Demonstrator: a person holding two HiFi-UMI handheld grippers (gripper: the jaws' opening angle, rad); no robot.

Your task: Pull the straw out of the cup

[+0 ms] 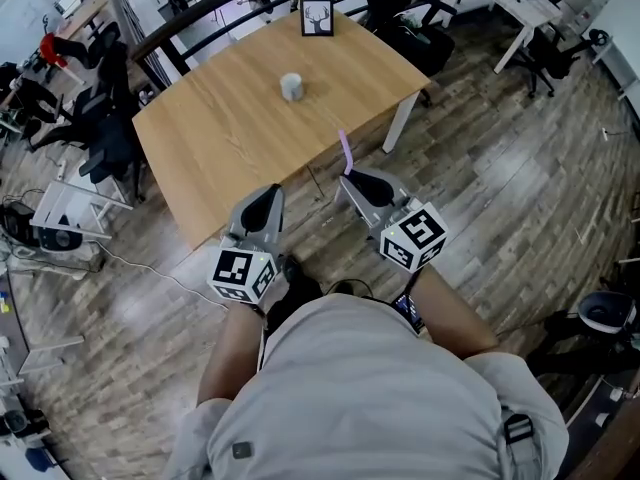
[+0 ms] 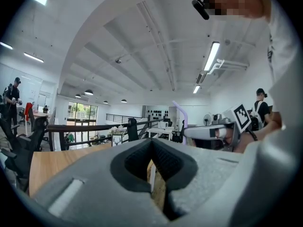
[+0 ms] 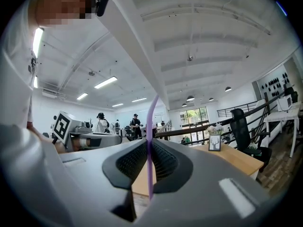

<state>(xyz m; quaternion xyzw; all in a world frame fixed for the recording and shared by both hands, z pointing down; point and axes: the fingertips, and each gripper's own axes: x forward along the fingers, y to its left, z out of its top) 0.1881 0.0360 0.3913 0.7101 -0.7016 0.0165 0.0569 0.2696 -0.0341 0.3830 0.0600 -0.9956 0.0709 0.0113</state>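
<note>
Bright even room light, glowing ceiling strip lights (image 2: pixel 212 56), strong fisheye bending at edges, dark corners

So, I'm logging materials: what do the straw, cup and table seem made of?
Straw: thin, smooth lilac tube, likely plastic.
Cup: small, matte grey; ceramic or plastic, too far to tell.
Table: pale top with visible grain, wood or wood-look laminate, satin finish.
</note>
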